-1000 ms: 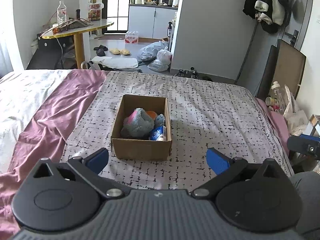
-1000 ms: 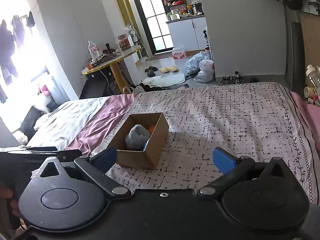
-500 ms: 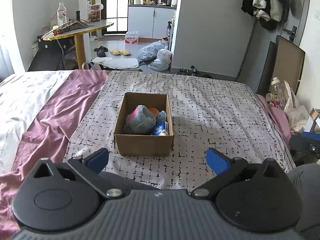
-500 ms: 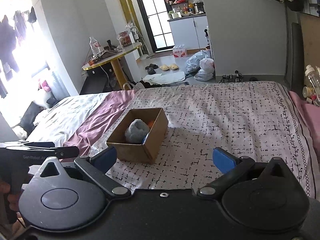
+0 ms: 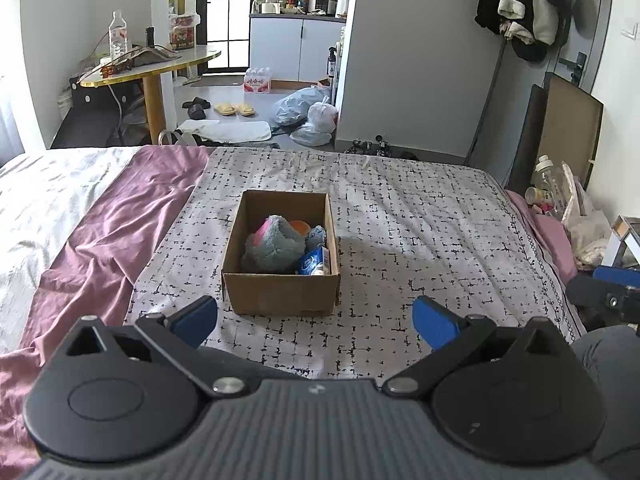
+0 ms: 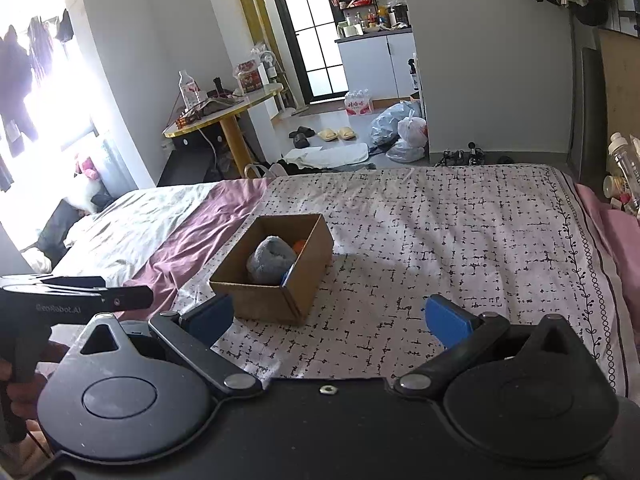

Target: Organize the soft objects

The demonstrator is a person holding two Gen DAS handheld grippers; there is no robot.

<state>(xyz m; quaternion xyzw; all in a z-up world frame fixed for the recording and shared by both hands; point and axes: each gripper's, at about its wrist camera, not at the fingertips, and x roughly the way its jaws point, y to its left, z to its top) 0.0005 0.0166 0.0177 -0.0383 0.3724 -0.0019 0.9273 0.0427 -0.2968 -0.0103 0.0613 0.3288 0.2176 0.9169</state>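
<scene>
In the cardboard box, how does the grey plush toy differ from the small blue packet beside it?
The grey plush toy is fuzzy and rounded; the blue packet looks smooth and flat-sided. The plush toy is much bigger and fills most of the cardboard box, while the packet is small and tucked against the right wall. The toy is grey with a pink patch; the packet is blue and white. Both lie inside the box.

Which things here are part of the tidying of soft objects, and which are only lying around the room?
Part of the job:
cardboard box
grey plush toy
small blue soft item
left gripper, open
right gripper, open

Only lying around:
yellow slippers
plastic bags
water bottle on the round table
</scene>
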